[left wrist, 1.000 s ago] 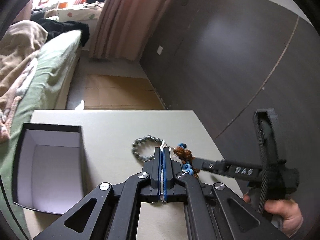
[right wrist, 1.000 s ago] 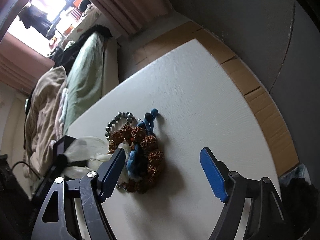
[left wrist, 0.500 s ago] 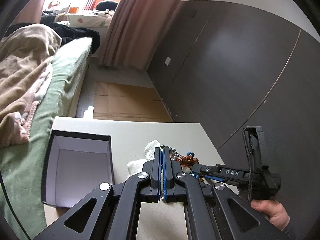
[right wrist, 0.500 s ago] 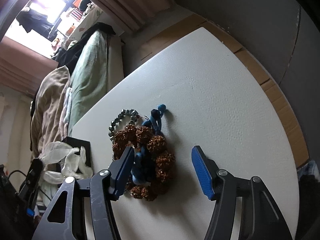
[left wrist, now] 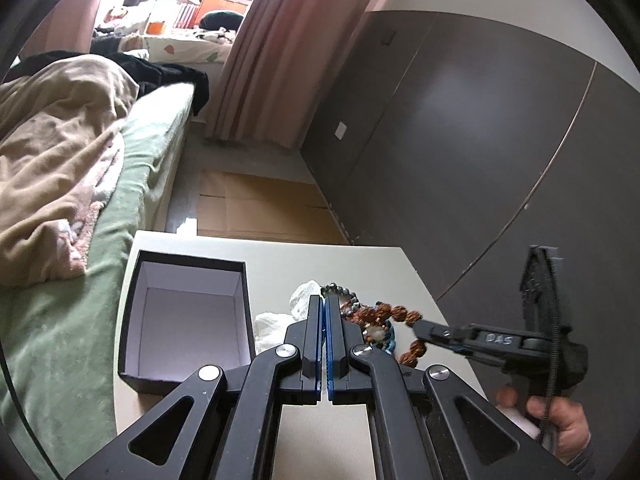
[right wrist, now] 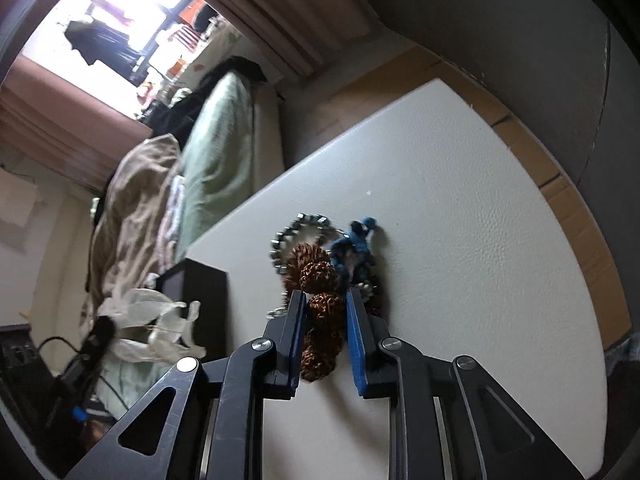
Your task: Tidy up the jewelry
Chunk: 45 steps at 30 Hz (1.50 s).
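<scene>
Right gripper (right wrist: 326, 312) just closing, clamped on brown bead bracelet (right wrist: 320, 304), strand lengthwise between its fingers.

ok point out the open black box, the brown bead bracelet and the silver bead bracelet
open black box (left wrist: 188, 320), left wrist view, on its pale inner floor
brown bead bracelet (right wrist: 324, 308), right wrist view, on a bead between the jaws
silver bead bracelet (right wrist: 308, 219), right wrist view, on its far arc
</scene>
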{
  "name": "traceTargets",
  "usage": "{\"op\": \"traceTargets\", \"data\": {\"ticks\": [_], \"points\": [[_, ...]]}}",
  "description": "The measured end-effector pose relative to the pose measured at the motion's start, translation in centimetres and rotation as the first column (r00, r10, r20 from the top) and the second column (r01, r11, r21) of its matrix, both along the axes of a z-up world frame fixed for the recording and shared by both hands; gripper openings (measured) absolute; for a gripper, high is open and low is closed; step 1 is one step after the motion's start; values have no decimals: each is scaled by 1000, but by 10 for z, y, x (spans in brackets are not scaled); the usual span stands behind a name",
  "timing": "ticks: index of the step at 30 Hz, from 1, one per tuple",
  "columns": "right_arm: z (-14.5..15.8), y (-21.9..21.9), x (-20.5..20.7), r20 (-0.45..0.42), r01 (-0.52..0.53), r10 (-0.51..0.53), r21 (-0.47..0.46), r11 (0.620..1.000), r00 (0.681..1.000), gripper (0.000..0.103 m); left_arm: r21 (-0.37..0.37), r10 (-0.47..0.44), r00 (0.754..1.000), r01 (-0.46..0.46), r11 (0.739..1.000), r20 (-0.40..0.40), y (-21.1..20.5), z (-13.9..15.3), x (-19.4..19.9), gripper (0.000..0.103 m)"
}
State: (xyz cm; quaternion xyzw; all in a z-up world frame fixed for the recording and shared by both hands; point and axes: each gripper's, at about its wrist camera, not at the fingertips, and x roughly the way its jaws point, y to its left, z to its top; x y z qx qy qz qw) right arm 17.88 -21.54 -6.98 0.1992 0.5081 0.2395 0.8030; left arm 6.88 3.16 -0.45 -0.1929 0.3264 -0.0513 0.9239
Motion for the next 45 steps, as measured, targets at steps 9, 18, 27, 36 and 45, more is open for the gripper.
{"op": "traceTargets", "data": {"ticks": [9, 18, 27, 36, 45], "points": [[39, -7, -28, 111, -3, -6, 81, 997, 994, 21, 8, 7, 1000, -7, 1000, 26, 4, 8, -14, 0], [56, 18, -41, 179, -76, 46, 164, 984, 983, 21, -26, 80, 995, -79, 997, 53, 34, 18, -21, 0], [61, 80, -45, 212, -187, 135, 249, 950, 968, 21, -71, 161, 985, -156, 985, 68, 70, 23, -26, 0], [41, 144, -39, 173, -229, 179, 335, 914, 968, 21, -106, 226, 972, -218, 970, 66, 99, 24, -31, 0], [9, 155, -21, 62, -141, 131, 205, 969, 989, 53, -117, 216, 976, -210, 971, 37, 104, 18, -27, 0]]}}
